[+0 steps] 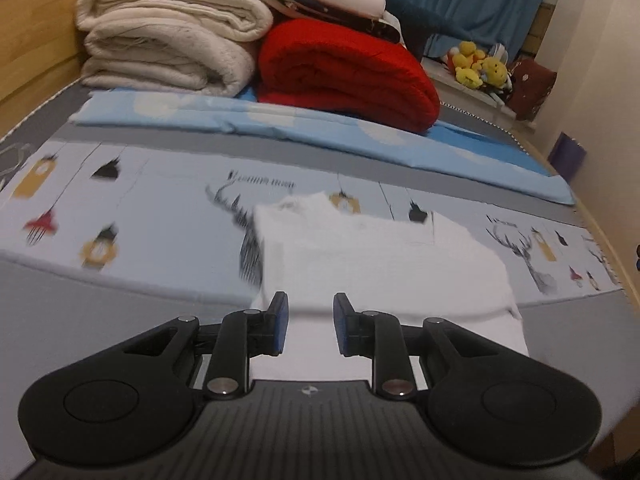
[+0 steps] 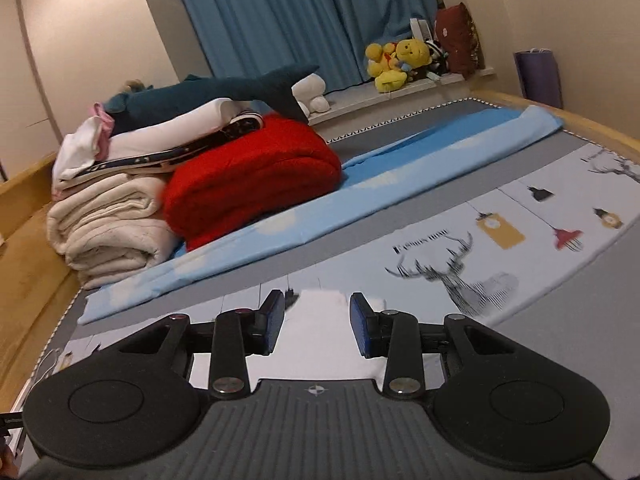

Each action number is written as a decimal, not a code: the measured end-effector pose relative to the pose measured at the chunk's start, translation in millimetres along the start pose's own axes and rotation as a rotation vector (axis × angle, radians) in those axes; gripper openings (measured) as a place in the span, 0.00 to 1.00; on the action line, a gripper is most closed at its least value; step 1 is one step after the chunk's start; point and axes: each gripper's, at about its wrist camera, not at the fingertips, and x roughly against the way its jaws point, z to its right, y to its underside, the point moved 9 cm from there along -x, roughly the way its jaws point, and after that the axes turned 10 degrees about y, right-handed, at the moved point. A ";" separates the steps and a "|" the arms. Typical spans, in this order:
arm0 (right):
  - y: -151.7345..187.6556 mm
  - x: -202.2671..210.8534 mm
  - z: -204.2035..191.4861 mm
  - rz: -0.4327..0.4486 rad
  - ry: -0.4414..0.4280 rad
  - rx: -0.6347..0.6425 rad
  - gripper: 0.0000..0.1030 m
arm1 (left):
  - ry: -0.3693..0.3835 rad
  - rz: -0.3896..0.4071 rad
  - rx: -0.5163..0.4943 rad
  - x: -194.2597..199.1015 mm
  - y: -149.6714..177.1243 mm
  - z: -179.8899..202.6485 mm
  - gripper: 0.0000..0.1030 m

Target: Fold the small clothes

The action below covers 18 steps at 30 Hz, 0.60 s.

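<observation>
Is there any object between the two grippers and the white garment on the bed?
Nothing visible is in the way. The white garment lies flat on the patterned sheet, directly ahead of the left gripper and the right gripper. Both have jaws apart and empty. The red blanket lies farther back.

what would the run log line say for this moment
stage: between folds | white garment: partly folded, flat on bed sheet | left gripper: open, empty | right gripper: open, empty, above garment
</observation>
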 end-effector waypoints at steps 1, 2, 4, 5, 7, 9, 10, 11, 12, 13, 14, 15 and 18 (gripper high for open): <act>9.8 11.4 7.0 -0.012 0.002 -0.001 0.37 | 0.001 -0.006 0.003 13.1 15.4 -1.8 0.26; 24.7 19.1 16.3 -0.036 0.007 0.003 0.37 | 0.000 -0.018 0.007 27.1 35.5 -4.4 0.26; 53.1 25.8 33.6 -0.094 0.034 0.006 0.37 | -0.011 -0.050 0.034 38.5 75.8 -11.7 0.26; 70.0 27.1 43.3 -0.129 0.056 0.004 0.37 | -0.018 -0.075 0.071 39.6 98.7 -19.1 0.26; 104.0 24.7 61.5 -0.203 0.095 0.004 0.37 | -0.030 -0.137 0.143 37.5 141.3 -33.2 0.26; 140.8 13.7 85.0 -0.297 0.168 -0.028 0.38 | -0.048 -0.225 0.214 31.7 171.4 -45.9 0.26; 155.3 10.2 94.0 -0.364 0.205 -0.069 0.38 | -0.036 -0.251 0.232 29.0 178.6 -48.8 0.29; 165.8 8.6 101.4 -0.409 0.211 -0.119 0.38 | -0.019 -0.277 0.237 27.2 186.1 -49.2 0.32; 173.9 8.0 102.6 -0.435 0.204 -0.152 0.38 | -0.009 -0.311 0.236 24.6 193.8 -49.9 0.37; 181.3 5.3 105.1 -0.461 0.207 -0.162 0.38 | -0.017 -0.338 0.240 22.8 201.0 -52.2 0.37; 189.1 4.4 106.4 -0.484 0.228 -0.151 0.38 | -0.029 -0.355 0.244 21.8 205.6 -55.3 0.37; 193.5 3.4 107.1 -0.497 0.248 -0.137 0.38 | -0.036 -0.371 0.250 20.9 209.9 -56.5 0.37; 206.1 5.4 107.4 -0.536 0.259 -0.119 0.38 | 0.007 -0.388 0.266 16.9 215.1 -50.4 0.37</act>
